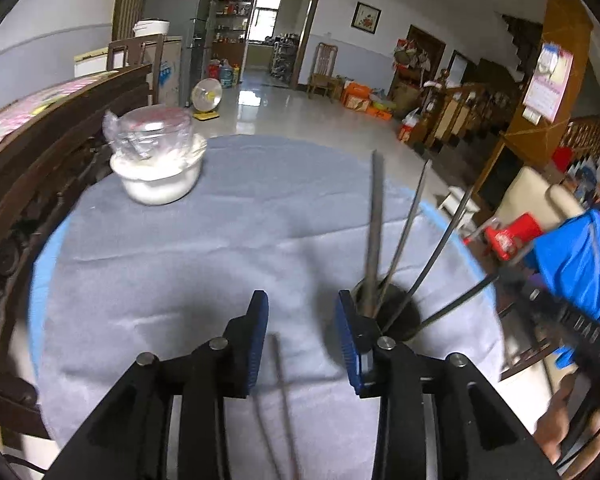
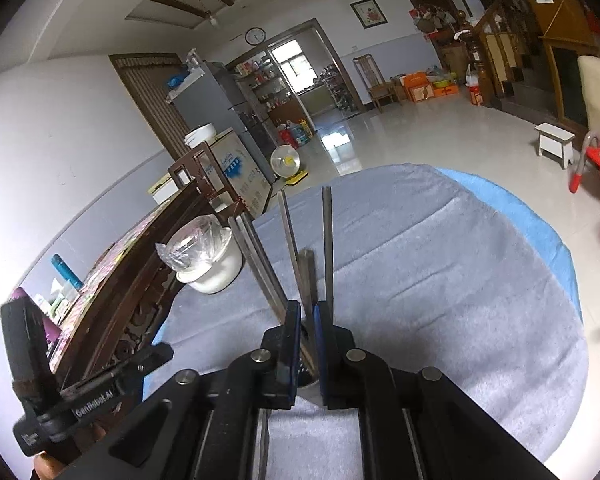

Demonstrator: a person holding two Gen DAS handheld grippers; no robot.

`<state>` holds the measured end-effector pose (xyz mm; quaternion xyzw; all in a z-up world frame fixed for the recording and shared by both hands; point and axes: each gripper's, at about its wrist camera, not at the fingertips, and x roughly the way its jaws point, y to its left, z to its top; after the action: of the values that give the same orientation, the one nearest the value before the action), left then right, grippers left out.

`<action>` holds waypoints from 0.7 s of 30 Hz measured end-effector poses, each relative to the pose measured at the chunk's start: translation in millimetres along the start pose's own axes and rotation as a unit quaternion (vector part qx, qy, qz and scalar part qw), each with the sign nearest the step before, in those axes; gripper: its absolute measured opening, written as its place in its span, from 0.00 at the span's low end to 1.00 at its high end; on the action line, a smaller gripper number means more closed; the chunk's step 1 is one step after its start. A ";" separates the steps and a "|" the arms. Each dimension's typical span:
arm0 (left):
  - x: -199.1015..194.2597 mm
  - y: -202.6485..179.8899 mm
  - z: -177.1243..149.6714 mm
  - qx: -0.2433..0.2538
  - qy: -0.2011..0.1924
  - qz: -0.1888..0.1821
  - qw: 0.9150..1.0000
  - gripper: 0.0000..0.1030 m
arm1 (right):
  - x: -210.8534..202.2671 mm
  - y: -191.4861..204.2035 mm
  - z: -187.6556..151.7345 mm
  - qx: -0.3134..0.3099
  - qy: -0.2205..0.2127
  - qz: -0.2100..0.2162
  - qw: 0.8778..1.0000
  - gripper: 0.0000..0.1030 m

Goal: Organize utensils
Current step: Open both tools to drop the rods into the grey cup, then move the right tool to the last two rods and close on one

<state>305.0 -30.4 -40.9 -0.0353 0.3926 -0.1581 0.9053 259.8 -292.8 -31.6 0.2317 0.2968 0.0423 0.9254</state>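
A dark metal utensil holder (image 1: 400, 312) stands on the grey cloth, just right of my left gripper (image 1: 302, 332). Several metal chopsticks (image 1: 374, 216) stick up out of it and fan to the right. My left gripper is open and empty. One chopstick (image 1: 282, 392) lies on the cloth under it, blurred. My right gripper (image 2: 308, 344) is right above the holder (image 2: 306, 382) and is shut on a blurred chopstick (image 2: 307, 280). Other chopsticks (image 2: 327, 248) stand beside its fingers.
A white pot (image 1: 160, 178) topped by a plastic-wrapped glass bowl stands at the back left of the round table (image 1: 48, 248). A carved wooden bench back (image 1: 40, 168) runs along the left edge. The left gripper's body (image 2: 60, 392) shows in the right wrist view.
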 end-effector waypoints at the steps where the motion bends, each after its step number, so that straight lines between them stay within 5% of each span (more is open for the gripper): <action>1: -1.5 3.1 -6.0 0.003 0.005 0.007 1.000 0.36 | -1.2 -0.3 -2.3 0.001 0.000 0.001 1.000 0.09; 12: -13.7 39.9 -65.2 0.011 0.049 0.069 0.996 0.46 | -9.4 4.8 -35.9 -0.008 0.019 0.023 1.000 0.13; 21: -11.0 48.2 -99.0 0.025 0.077 0.110 0.991 0.55 | 14.8 10.5 -86.4 -0.027 0.089 0.030 0.995 0.13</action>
<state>239.0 24.8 -110.5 0.0432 0.4584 -0.0701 0.8849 223.3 -245.5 -96.6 0.2110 0.3692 0.0987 0.8997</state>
